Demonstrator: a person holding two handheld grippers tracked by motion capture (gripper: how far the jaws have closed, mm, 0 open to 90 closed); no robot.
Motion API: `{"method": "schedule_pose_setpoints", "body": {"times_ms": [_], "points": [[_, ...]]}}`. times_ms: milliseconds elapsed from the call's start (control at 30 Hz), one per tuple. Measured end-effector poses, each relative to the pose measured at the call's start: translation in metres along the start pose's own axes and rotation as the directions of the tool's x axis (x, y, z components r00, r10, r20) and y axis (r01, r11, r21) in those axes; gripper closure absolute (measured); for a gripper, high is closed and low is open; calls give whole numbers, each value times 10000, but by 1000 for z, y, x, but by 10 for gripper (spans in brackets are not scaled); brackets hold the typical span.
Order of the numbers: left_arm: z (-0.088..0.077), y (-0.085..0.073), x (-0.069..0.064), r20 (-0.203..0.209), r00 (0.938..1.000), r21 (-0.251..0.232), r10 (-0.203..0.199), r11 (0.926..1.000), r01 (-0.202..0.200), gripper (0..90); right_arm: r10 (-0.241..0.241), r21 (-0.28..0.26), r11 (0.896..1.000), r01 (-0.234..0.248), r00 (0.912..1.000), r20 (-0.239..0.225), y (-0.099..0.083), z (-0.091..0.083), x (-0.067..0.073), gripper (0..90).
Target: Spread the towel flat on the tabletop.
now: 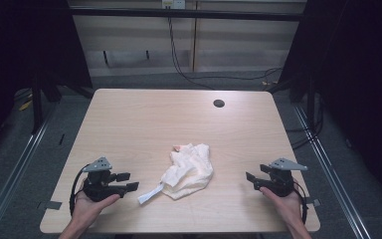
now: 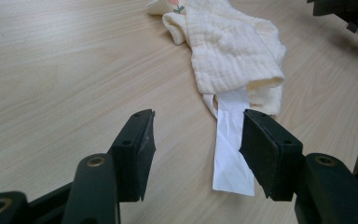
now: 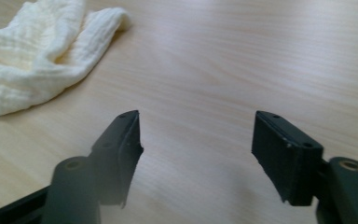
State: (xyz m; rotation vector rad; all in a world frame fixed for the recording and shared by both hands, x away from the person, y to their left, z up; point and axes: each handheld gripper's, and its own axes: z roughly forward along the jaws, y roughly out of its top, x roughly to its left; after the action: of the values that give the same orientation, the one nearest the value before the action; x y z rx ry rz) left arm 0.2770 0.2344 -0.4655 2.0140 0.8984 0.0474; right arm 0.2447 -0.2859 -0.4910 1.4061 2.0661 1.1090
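Crumpled cream muslin cloth [image 1: 189,170] mid-counter | our left gripper [image 1: 127,182], right gripper [image 1: 252,180]: jaws wide, empty | step: approach; next, we likely pinch its edges.

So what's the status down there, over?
Left gripper open, right gripper open. Crumpled cream cloth between them, untouched. White strip nearest left gripper. Nothing in the way.

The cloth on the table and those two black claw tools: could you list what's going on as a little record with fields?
table: light wood, round hole near the far edge
cloth: cream, crumpled, mid-table, between the grippers
tag: white strip sticking out from the cloth toward the left gripper, flat on the wood
left gripper: open, nothing held, jaws aimed at the tag
right gripper: open, nothing held, apart from the cloth
hands: one on each gripper, at the near edge
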Motion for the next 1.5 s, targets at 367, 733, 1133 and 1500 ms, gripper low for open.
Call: {"method": "schedule_pose_setpoints", "body": {"times_ms": [367, 733, 1133, 1500], "points": [[0, -2, 2, -295, 9995, 13, -146, 9999, 146, 399, -558, 140, 9983, 567, 9968, -576, 5, 2, 14, 237], [-1, -2, 3, -417, 9990, 15, -144, 9999, 145, 389, -1333, 370, 9895, 1399, 9806, -1439, 15, 9, 50, 223], [4, 2, 5, -288, 9996, 46, -1, 10000, 2, 373, -1680, 191, 9831, 1823, 9375, -3049, 45, 37, 80, 396], [3, 0, 1, -33, 9998, 37, 211, 9998, -211, 383, -2212, 119, 9698, 2437, 8989, -3782, 76, 65, 121, 377]]}}
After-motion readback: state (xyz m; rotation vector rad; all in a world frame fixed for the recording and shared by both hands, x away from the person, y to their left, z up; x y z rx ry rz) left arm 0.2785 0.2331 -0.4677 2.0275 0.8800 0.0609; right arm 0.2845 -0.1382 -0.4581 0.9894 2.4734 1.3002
